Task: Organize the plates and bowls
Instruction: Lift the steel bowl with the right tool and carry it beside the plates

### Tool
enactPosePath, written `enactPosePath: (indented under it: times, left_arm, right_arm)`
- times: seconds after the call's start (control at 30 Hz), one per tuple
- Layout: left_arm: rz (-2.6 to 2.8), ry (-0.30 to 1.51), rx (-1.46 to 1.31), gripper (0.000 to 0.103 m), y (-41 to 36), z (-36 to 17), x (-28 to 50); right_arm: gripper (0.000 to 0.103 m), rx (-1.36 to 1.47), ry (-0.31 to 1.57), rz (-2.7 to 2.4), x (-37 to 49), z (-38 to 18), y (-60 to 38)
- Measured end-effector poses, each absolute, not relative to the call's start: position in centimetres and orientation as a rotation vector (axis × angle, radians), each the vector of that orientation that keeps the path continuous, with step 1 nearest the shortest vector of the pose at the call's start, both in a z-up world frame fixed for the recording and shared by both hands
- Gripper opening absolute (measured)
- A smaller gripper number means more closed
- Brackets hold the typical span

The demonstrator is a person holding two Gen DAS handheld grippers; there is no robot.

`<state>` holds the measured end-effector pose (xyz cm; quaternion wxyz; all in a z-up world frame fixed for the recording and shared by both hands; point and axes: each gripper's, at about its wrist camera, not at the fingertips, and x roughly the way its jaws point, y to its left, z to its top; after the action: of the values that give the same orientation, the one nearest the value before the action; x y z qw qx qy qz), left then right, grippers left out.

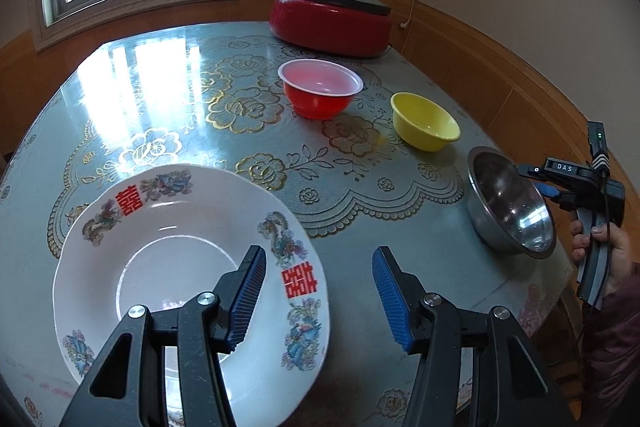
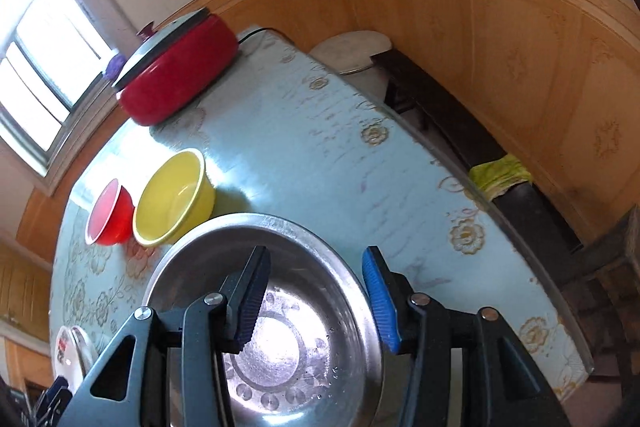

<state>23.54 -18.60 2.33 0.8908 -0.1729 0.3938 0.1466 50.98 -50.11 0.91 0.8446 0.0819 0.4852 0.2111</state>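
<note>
I am holding my left hand-held gripper (image 1: 318, 291) over the near edge of the surface (image 1: 168, 75), its blue pads standing partly apart with nothing pressed between them; the left finger is hanging over the plate's rim while the right finger is sitting past it, over the cloth. The plate (image 1: 168, 227), white with red characters and floral prints, is lying flat in the lower left of the left wrist frame. Farther up, near the centre, the red bowl (image 1: 320, 89) is standing upright, with the yellow bowl (image 1: 425, 122) just to its right and the two close but apart. Behind them, at the top centre, the red pot (image 1: 330, 23) is sitting with its grey lid on. At the right edge the steel bowl (image 1: 510, 201) is tilting, its mouth facing me, with my right hand (image 1: 600, 247) gripping the other tool beside it. In the right wrist frame my right hand-held gripper (image 2: 314, 297) is straddling that steel bowl's rim (image 2: 304, 227), one finger inside and one outside, jaws partly apart; whether the pads are touching the metal I cannot tell. The yellow bowl (image 2: 176, 195) is sitting just beyond it.
</note>
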Motion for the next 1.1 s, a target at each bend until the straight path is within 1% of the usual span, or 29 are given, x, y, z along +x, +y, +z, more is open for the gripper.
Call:
enactPosePath:
  times: [0.23, 0.37, 0.47, 0.53, 0.6, 0.63, 0.67, 0.7, 0.8, 0.9, 1.1]
  left_arm:
    - [0.177, 0.818, -0.325, 0.054, -21.3, 2.7, 26.9]
    - [0.068, 0.818, -0.364, 0.048, -22.1, 2.5, 30.3]
    - [0.006, 0.852, -0.385, 0.047, -23.1, 1.5, 33.8]
    - [-0.038, 0.869, -0.391, 0.048, -23.8, 0.6, 35.9]
    - [-0.062, 0.908, -0.403, 0.048, -24.4, -0.7, 37.7]
    - [-0.078, 0.917, -0.421, 0.046, -24.5, -1.3, 38.2]
    - [-0.101, 0.918, -0.438, 0.034, -24.7, -1.5, 38.5]
    - [-0.122, 0.915, -0.428, 0.020, -25.1, -1.2, 38.4]
    - [-0.097, 0.899, -0.313, 0.023, -26.2, -0.6, 37.5]
    - [-0.094, 0.911, -0.358, 0.023, -25.1, -1.0, 36.3]
    - [-0.063, 0.879, -0.350, 0.024, -23.2, 0.9, 32.2]
  right_arm:
    - [0.049, 0.192, 1.076, 0.489, 50.4, -0.8, -50.0]
    - [0.048, 0.181, 1.071, 0.492, 49.7, -1.3, -49.7]
    - [0.039, 0.131, 1.066, 0.490, 48.8, -1.6, -49.2]
    - [0.029, 0.114, 1.079, 0.486, 48.5, -2.0, -49.0]
    - [0.027, 0.108, 1.094, 0.478, 48.1, -2.4, -48.8]
    - [0.026, 0.096, 1.085, 0.472, 47.8, -2.3, -48.7]
    - [0.022, 0.075, 1.085, 0.465, 47.5, -2.3, -48.5]
    - [0.018, 0.048, 1.081, 0.456, 47.1, -2.2, -48.2]
    - [0.015, -0.003, 1.060, 0.447, 45.9, -1.8, -47.6]
    - [0.010, -0.010, 1.039, 0.467, 44.7, -1.4, -47.2]
    - [0.010, -0.021, 1.038, 0.551, 42.2, -0.2, -45.0]
